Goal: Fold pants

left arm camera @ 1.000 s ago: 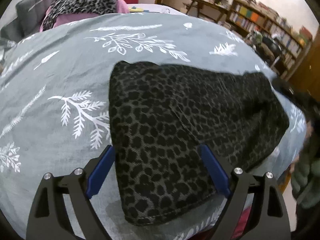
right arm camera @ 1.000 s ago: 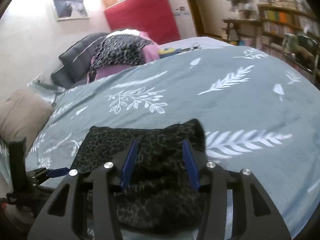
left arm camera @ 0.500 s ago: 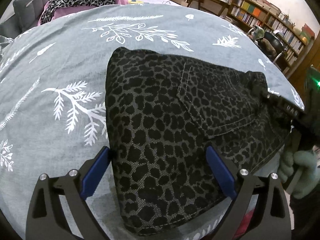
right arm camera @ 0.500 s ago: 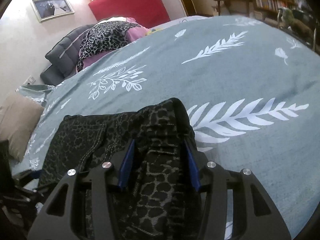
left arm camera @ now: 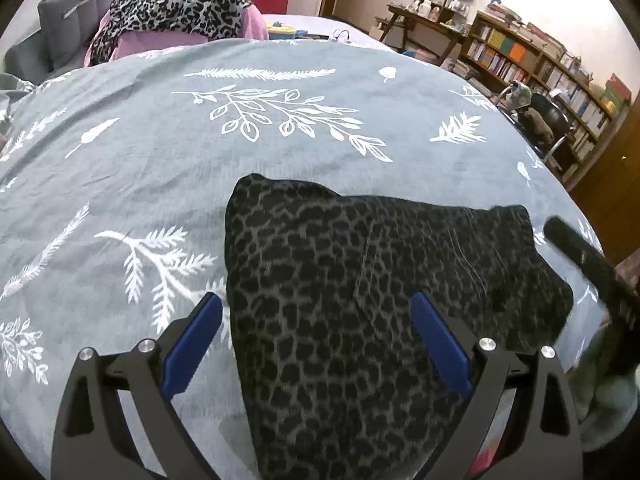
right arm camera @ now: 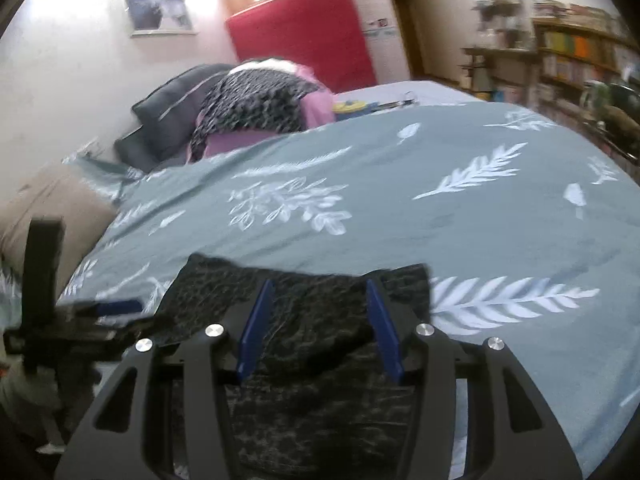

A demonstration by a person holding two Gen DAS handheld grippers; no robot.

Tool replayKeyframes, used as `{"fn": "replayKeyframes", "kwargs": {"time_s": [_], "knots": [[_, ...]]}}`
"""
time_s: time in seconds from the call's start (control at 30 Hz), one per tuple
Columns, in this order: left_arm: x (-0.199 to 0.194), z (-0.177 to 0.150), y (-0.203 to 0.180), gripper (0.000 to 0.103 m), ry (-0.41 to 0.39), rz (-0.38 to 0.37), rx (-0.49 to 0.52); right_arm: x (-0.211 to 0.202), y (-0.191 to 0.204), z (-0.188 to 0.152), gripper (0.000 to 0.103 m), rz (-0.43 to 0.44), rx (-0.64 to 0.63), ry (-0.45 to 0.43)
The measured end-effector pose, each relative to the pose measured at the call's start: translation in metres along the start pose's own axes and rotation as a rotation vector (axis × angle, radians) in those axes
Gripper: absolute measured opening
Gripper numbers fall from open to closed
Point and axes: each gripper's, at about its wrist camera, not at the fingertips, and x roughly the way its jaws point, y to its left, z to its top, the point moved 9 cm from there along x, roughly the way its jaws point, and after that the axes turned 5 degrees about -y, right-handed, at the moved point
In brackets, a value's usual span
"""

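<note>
pants (left arm camera: 360,300) between open left gripper (left arm camera: 316,336) fingers

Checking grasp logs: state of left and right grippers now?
Left gripper: open, over the leopard pants.
Right gripper: open, holding nothing.

Your pants (left arm camera: 360,312) are dark grey with a black leopard print. The bed cover (left arm camera: 160,152) under them is grey-green with white leaf and fern sprigs. Each hand-held gripper, left (left arm camera: 316,344) and right (right arm camera: 318,326), is black with blue pads. The far wall panel (right arm camera: 304,36) is red.
</note>
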Motion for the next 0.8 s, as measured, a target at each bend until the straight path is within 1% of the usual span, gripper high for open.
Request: {"fn": "replayKeyframes", "kwargs": {"time_s": [0.07, 0.2, 0.27, 0.37, 0.47, 0.53, 0.6, 0.8], "knots": [[0.009, 0.007, 0.003, 0.095, 0.01, 0.012, -0.002, 0.016, -0.002, -0.009, 0.051, -0.002, -0.003, 0.034], [0.025, 0.018, 0.01, 0.095, 0.03, 0.01, -0.036, 0.039, -0.022, -0.026, 0.05, -0.027, 0.045, 0.089], [0.034, 0.02, 0.014, 0.095, 0.04, 0.017, -0.05, 0.043, -0.027, -0.033, 0.05, -0.018, 0.054, 0.09], [0.054, 0.015, 0.022, 0.095, 0.072, 0.037, -0.084, 0.046, -0.028, -0.041, 0.05, -0.018, 0.02, 0.078], [0.068, 0.005, 0.027, 0.096, 0.096, 0.021, -0.126, 0.048, -0.031, -0.043, 0.05, -0.001, 0.03, 0.073], [0.07, 0.001, 0.032, 0.097, 0.084, 0.001, -0.149, 0.049, -0.034, -0.045, 0.05, 0.016, 0.048, 0.069], [0.067, 0.001, 0.031, 0.097, 0.07, -0.002, -0.141, 0.048, -0.034, -0.046, 0.051, 0.017, 0.047, 0.066], [0.054, 0.002, 0.029, 0.096, 0.046, 0.041, -0.099, 0.049, -0.033, -0.046, 0.051, -0.001, 0.028, 0.065]]}}
